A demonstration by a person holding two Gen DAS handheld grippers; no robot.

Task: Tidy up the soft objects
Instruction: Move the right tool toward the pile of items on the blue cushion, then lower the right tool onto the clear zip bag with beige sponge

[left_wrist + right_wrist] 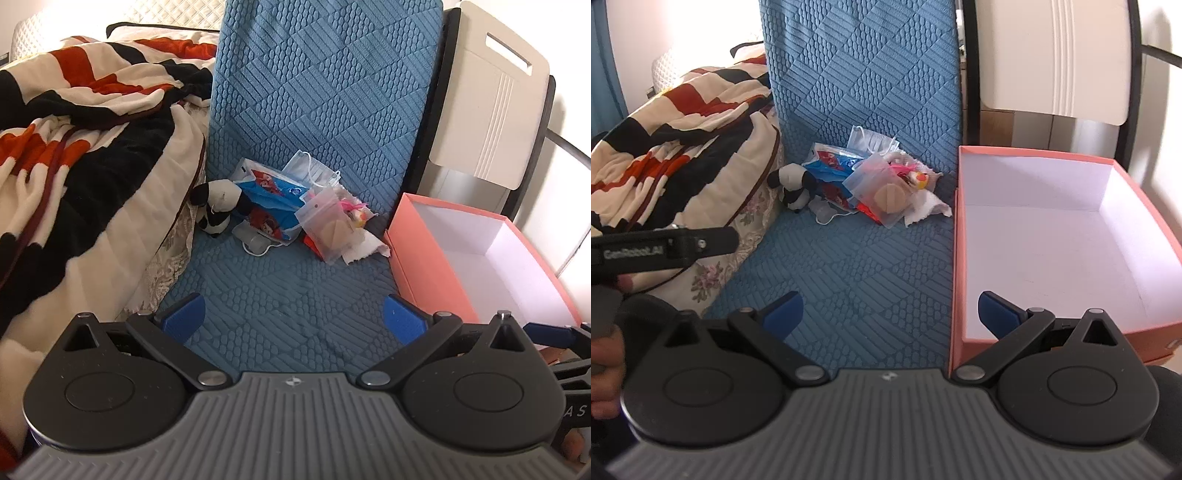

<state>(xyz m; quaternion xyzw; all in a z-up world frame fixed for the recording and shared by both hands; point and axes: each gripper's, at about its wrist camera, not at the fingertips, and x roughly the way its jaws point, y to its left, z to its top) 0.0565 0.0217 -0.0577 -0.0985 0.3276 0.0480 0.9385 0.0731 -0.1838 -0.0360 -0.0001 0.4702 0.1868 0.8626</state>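
Observation:
A pile of soft things lies at the back of the blue quilted seat [280, 295]: a black-and-white plush toy [218, 206], a blue-and-red printed pack [269, 199], a pale blue face mask [310, 168], a clear zip bag [325, 225] and a white tissue [365, 247]. The same pile shows in the right wrist view, with the plush [792, 184] and the zip bag [886, 192]. An empty pink box [436, 258] [955, 236] stands to the right. My left gripper [293, 321] is open and empty, well short of the pile. My right gripper [890, 314] is open and empty, with its right finger over the box's near left corner.
A rumpled red, black and cream blanket [74, 147] covers the bed on the left. The blue cushion's backrest [325, 74] rises behind the pile. A cream chair back [491, 110] stands behind the box. The left gripper's body [665, 247] crosses the left of the right wrist view.

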